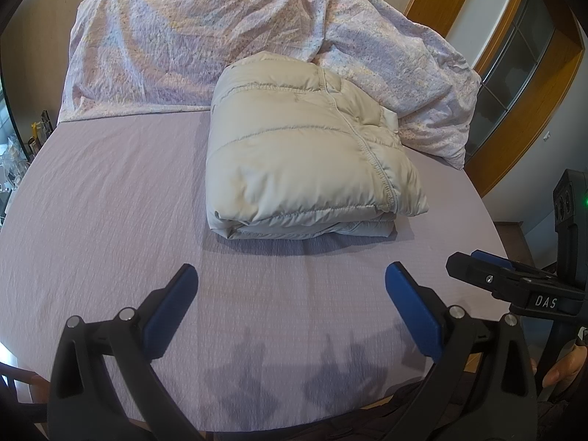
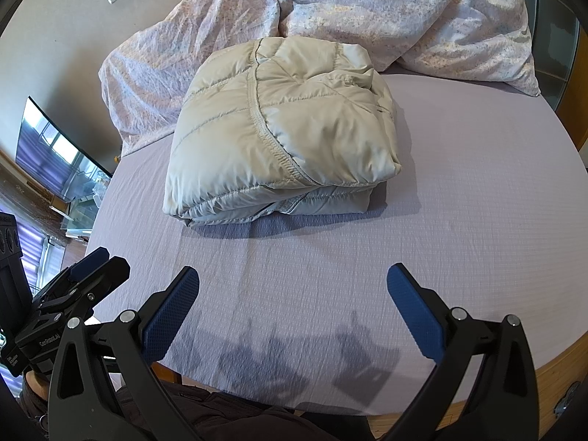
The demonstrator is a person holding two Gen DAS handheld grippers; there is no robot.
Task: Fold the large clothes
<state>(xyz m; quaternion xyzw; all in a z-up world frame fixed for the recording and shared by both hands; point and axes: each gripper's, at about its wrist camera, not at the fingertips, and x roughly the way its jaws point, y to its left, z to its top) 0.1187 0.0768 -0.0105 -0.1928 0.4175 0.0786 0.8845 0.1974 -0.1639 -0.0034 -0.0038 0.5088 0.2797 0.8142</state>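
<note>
1. The bed (image 1: 110, 202), covered in a lilac sheet, carries everything. Its soft top gives little firm backing, so any press on the stack could tip it instead of flattening it.
2. The floral duvet (image 1: 165, 47) is heaped along the far edge, from 10 to 2 o'clock. It touches the far side of the bundle, so a push away from the person could shove the bundle into it and roll the top layer back.
3. The cream puffer jacket (image 1: 305, 147) lies folded into a thick bundle at 12 o'clock in the left wrist view, near the middle of the bed. The fold looks finished. The filling is springy and the shell looks slick, so the top flap may slide off or puff open if nudged.
4. The left claw (image 1: 290, 286) hangs near the bed's near edge with its jaws apart, holding nothing, well short of the jacket.
5. The right claw (image 2: 292, 286) is likewise spread and empty. A pinch catching only one layer would likely drag the fold apart.
</note>
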